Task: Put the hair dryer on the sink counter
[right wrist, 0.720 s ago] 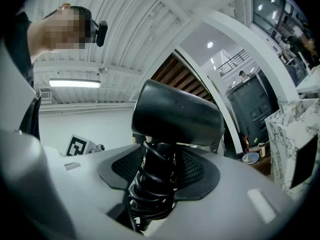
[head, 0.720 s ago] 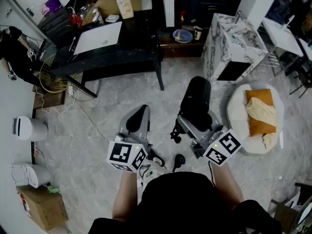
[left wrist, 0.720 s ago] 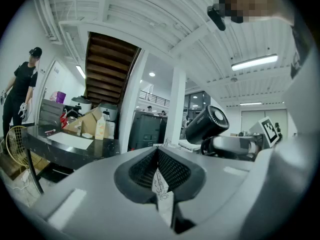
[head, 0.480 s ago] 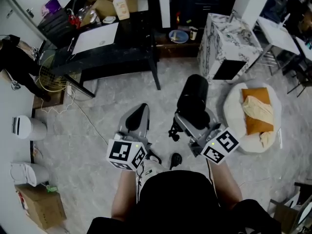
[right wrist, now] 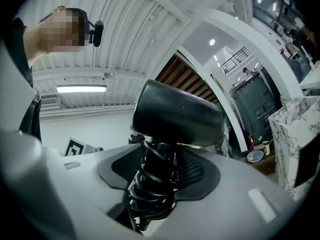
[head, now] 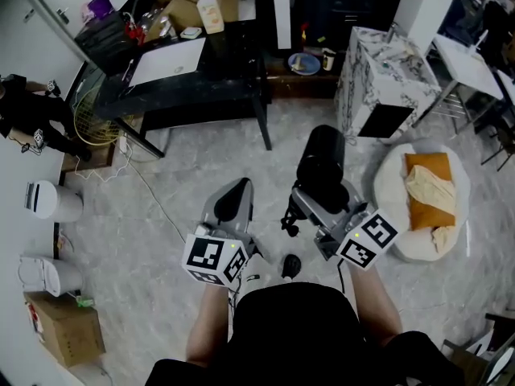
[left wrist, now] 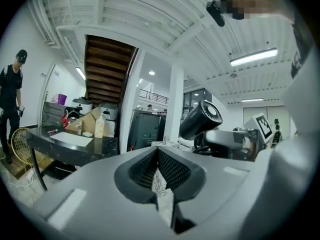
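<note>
A black hair dryer (head: 322, 163) stands upright in my right gripper (head: 315, 202), which is shut on its handle. Its cord is coiled around the handle, and the plug (head: 291, 264) hangs below. In the right gripper view the dryer's barrel (right wrist: 177, 114) fills the middle above the right gripper (right wrist: 159, 160). My left gripper (head: 232, 201) is held beside it to the left, shut with nothing in it. In the left gripper view the left gripper (left wrist: 158, 153) has its pads meeting, and the hair dryer (left wrist: 201, 120) shows to the right. No sink counter is in sight.
I stand on a marbled floor. A black table (head: 201, 95) with a white board on it is ahead. A marbled cabinet (head: 378, 79) is at the right, with a white round cushion bed (head: 422, 199) near it. At the left are a person in black (head: 32, 119), white appliances (head: 52, 203) and a cardboard box (head: 68, 328).
The head view sways a little. Both grippers stay at about the same place, and the hair dryer stays in the right gripper.
</note>
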The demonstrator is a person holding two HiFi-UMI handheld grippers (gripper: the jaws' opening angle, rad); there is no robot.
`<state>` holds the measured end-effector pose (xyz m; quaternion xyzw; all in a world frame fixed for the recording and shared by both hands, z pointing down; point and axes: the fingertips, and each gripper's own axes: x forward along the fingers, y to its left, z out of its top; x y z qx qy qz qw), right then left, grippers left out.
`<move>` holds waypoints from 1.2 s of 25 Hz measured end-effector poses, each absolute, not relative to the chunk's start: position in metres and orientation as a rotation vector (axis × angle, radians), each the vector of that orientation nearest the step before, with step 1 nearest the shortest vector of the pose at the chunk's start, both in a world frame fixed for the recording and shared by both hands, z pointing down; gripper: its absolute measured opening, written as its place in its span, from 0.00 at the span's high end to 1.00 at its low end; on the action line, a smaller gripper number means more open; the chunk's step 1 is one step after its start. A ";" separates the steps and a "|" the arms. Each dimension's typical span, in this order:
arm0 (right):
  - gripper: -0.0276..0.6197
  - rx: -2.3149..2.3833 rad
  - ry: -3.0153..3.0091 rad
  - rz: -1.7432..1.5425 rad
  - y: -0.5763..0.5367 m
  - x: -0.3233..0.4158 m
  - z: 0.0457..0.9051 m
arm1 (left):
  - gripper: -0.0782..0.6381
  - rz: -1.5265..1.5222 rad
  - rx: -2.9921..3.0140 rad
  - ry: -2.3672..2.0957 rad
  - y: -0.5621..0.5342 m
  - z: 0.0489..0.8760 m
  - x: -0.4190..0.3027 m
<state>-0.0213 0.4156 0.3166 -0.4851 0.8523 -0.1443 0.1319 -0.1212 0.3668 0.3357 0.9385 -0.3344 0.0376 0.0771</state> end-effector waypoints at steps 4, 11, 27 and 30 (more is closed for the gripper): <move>0.62 -1.391 2.468 -0.453 0.409 -0.021 0.320 | 0.89 0.111 2.803 -0.990 0.364 0.340 -0.119; 0.62 -1.330 2.473 -0.504 0.384 -0.027 0.326 | 0.89 0.095 2.808 -0.987 0.343 0.343 -0.115; 0.62 -1.318 2.563 -0.502 0.238 0.034 0.327 | 0.89 0.087 2.758 -1.041 0.198 0.348 -0.059; 0.62 -1.308 2.588 -0.489 0.212 0.038 0.324 | 0.89 0.075 2.749 -1.065 0.172 0.347 -0.058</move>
